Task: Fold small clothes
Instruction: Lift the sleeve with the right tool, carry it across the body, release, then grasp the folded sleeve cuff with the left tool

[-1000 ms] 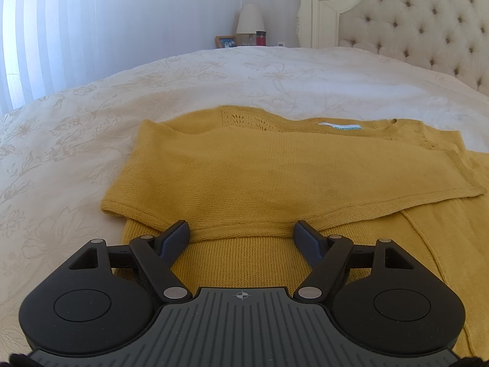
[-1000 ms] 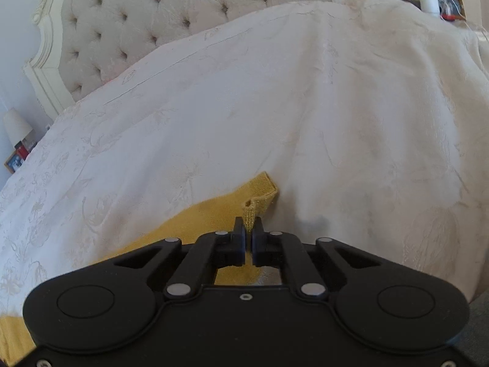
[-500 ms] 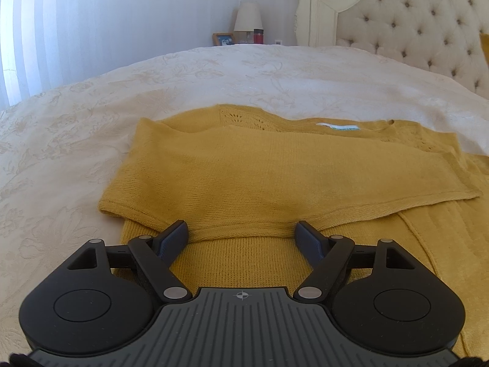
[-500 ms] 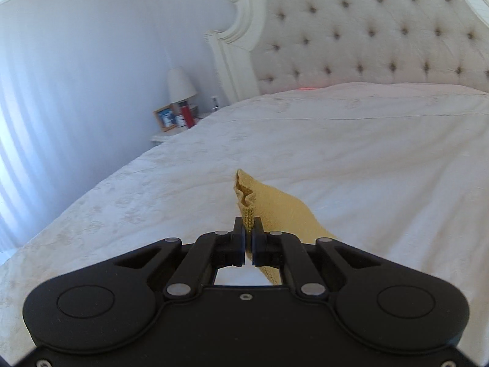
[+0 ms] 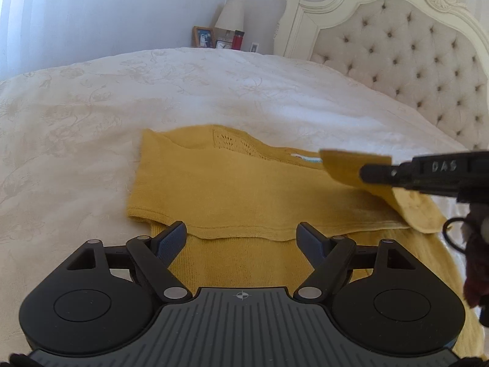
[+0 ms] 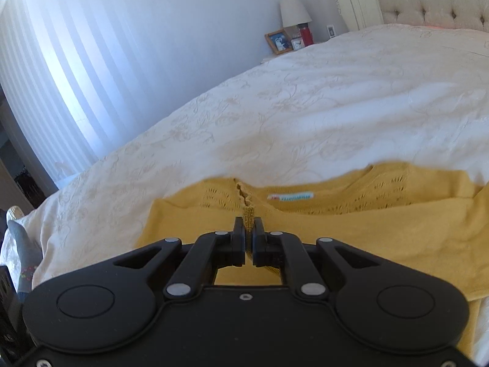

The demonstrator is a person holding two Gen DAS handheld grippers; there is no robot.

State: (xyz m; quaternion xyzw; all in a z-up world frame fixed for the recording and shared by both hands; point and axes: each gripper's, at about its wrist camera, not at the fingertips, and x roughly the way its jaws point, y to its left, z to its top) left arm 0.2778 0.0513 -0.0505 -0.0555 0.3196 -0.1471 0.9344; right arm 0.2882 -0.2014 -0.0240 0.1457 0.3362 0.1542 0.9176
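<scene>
A mustard-yellow knit sweater (image 5: 244, 189) lies flat on the bed with its left sleeve folded across the chest and a blue neck label (image 6: 290, 196) showing. My right gripper (image 6: 249, 229) pinches the cuff of the other sleeve (image 6: 248, 212) and holds it lifted over the sweater's body. Its jaws are opening, but the cuff still sits pressed between the pads. In the left wrist view that gripper (image 5: 363, 172) comes in from the right with the sleeve (image 5: 345, 162) hanging from it. My left gripper (image 5: 241, 232) hovers open above the sweater's lower part, holding nothing.
A cream embroidered bedspread (image 5: 214, 91) covers the bed. A tufted headboard (image 5: 412, 61) rises at the far right. A nightstand beyond the bed holds a lamp (image 5: 229, 15), a photo frame (image 5: 203, 37) and a red bottle (image 5: 238, 39). A person's socked foot (image 6: 21, 235) shows at the left.
My right gripper swung the pinched sleeve from the bed's right side across over the sweater, entering the left wrist view. My left gripper rose, still open.
</scene>
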